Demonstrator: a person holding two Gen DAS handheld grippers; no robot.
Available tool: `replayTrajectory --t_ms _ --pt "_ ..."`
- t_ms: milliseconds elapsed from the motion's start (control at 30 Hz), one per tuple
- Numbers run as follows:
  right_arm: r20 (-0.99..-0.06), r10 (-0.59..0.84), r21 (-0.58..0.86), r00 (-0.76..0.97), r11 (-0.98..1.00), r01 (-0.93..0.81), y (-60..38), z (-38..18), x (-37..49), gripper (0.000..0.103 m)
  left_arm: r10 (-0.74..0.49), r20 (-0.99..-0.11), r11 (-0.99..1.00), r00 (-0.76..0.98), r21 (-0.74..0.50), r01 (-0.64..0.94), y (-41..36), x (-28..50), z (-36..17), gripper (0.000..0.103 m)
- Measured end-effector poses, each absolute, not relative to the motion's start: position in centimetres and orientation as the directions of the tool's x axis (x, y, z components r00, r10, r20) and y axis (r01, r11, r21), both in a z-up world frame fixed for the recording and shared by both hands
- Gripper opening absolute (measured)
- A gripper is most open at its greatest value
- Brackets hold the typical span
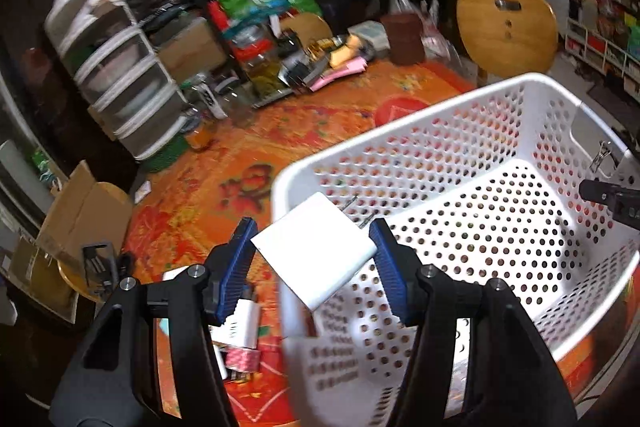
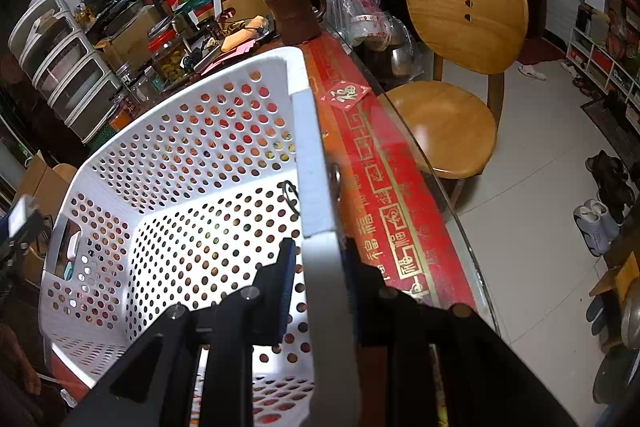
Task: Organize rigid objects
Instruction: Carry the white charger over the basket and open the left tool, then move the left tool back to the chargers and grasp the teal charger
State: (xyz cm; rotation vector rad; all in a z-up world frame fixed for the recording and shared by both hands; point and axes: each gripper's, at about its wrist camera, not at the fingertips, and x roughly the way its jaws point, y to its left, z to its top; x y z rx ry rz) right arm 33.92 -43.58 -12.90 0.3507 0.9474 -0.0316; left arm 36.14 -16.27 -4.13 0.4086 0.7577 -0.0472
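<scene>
Left wrist view: left gripper [image 1: 313, 254] at lower centre of the frame, its blue pads [image 1: 239, 267] grasping a flat white box [image 1: 316, 251] by two opposite edges.
Box position: tilted, over the near left corner of the basket [image 1: 500, 95], partly above its rim.
Basket: white, perforated, filling the right half of the frame; its floor appears bare in this view.
Table [image 1: 304, 115]: orange-red patterned cloth under the basket.
Small items: white and pink packets [image 1: 240, 335] on the cloth at lower left, just beside the basket's outer wall.
Background, left view: drawer unit [image 1: 116, 67] at upper left, brown mug [image 1: 402, 37] and chair [image 1: 506, 27] at upper right.
Far right edge: a black part of the right gripper at the basket's rim.
Right wrist view: right gripper [image 2: 320, 291] at lower centre, jaws clenched on the basket's right-hand rim; one blue pad inside the wall, the other outside.
Rim detail: a metal clip [image 2: 335, 174] on the rim above the grip.
Left edge, right view: left gripper with the white box, blurred, beside the basket's far handle.
Right half: table's glass edge, chair, tiled floor [image 2: 532, 155].
</scene>
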Motion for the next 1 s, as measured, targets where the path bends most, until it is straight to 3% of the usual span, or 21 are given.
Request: replayTrajectory --t_ms 467,533,600,700,833,933,1000 --pt "-0.8 0.126 0.28 0.586 0.943 0.179 -43.6 -12.9 33.9 0.021 0.114 -0.772 0.897 0.625 0.351 0.271 -18.7 39.5 -8.7 0.057" --pt "-0.801 0.125 0.28 0.586 0.943 0.181 -43.6 -12.9 33.9 0.021 0.113 -0.746 0.891 0.656 0.368 0.265 -18.5 38.9 -8.3 0.067" --pt "-0.801 0.125 0.28 0.585 0.943 0.182 -43.6 -12.9 33.9 0.021 0.111 -0.715 0.885 0.69 0.387 0.258 -18.4 37.7 -7.8 0.089" --pt "-0.804 0.123 0.278 0.582 0.943 0.185 -43.6 -12.9 34.0 0.021 0.129 -0.646 0.879 0.752 0.425 0.215 -17.2 35.6 -6.5 0.092" --pt "-0.806 0.116 0.271 0.58 0.944 0.189 -43.5 -12.9 34.0 0.021 0.074 -0.618 0.917 0.783 0.35 0.19 -12.7 32.9 -3.9 0.094" --pt "-0.807 0.113 0.271 0.58 0.943 0.193 -43.5 -12.9 34.0 0.02 0.101 -0.583 0.942 0.806 0.318 0.112 -7.0 31.9 -2.4 0.103" --pt "-0.808 0.11 0.269 0.579 0.943 0.195 -43.5 -12.9 34.0 0.02 0.168 -0.575 0.95 0.8 0.312 0.025 -1.7 32.7 -2.4 0.102"
